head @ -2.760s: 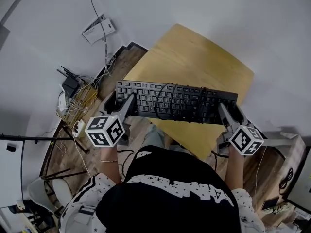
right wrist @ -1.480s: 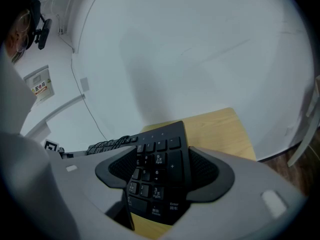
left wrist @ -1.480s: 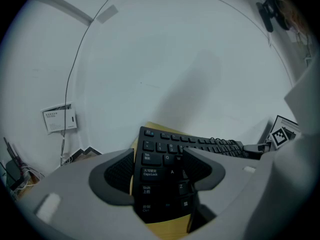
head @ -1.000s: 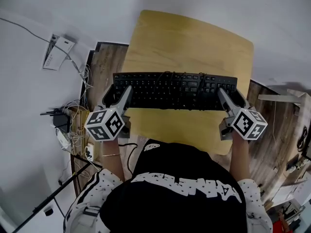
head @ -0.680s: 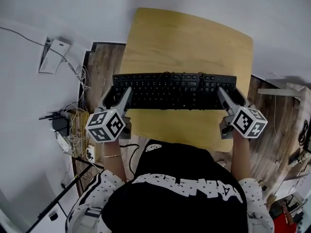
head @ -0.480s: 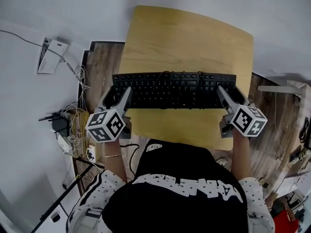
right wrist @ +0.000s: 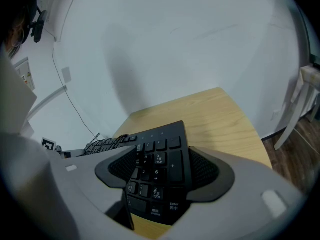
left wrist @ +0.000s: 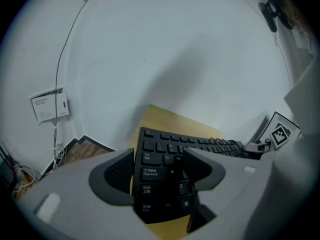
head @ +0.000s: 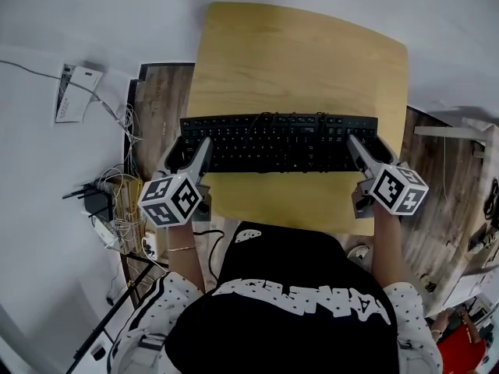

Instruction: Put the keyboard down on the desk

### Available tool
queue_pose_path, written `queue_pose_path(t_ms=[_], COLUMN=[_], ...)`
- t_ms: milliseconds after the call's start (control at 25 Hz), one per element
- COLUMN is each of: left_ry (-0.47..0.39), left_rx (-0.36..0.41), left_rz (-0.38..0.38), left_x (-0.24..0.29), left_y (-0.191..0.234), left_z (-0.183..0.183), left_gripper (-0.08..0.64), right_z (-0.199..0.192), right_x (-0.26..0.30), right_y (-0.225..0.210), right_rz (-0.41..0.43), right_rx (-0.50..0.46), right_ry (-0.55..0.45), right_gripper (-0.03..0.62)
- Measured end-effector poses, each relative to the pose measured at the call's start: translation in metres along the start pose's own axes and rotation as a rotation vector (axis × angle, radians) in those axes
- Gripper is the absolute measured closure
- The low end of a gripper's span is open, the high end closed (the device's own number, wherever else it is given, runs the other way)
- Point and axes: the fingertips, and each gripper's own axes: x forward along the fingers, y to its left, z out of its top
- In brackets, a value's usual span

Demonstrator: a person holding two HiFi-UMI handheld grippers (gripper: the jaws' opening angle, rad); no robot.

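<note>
I see the black keyboard [head: 278, 142] level across the light wooden tabletop [head: 300, 53], keys up, its dark cable [head: 320, 123] looped over the upper rows. Jaws clamp both short ends. I can't tell whether it touches the wood.

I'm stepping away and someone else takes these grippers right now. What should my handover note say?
Grippers: the left gripper is shut on the keyboard at its Caps Lock end; the right gripper is shut on the number-pad end.
Things: the keyboard lies level across the wooden desk, with its cable bundled on the top rows.
Done: the keyboard is over the desk; I cannot tell whether it rests on the wood.
Left: lower it until it sits flat, open both grippers, draw back.
</note>
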Motion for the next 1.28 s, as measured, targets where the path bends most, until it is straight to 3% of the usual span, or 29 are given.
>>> queue_pose_path(t_ms=[1280], left_ry=[0.105], left_rx=[0.003], left_rz=[-0.021], left_x=[0.033], left_y=[0.011], left_z=[-0.018], left_gripper=[0.273], right_z=[-0.026], right_x=[0.023], right_y=[-0.019], right_rz=[-0.060], right_rx=[0.064], right_ry=[0.077], right_gripper=[0.265])
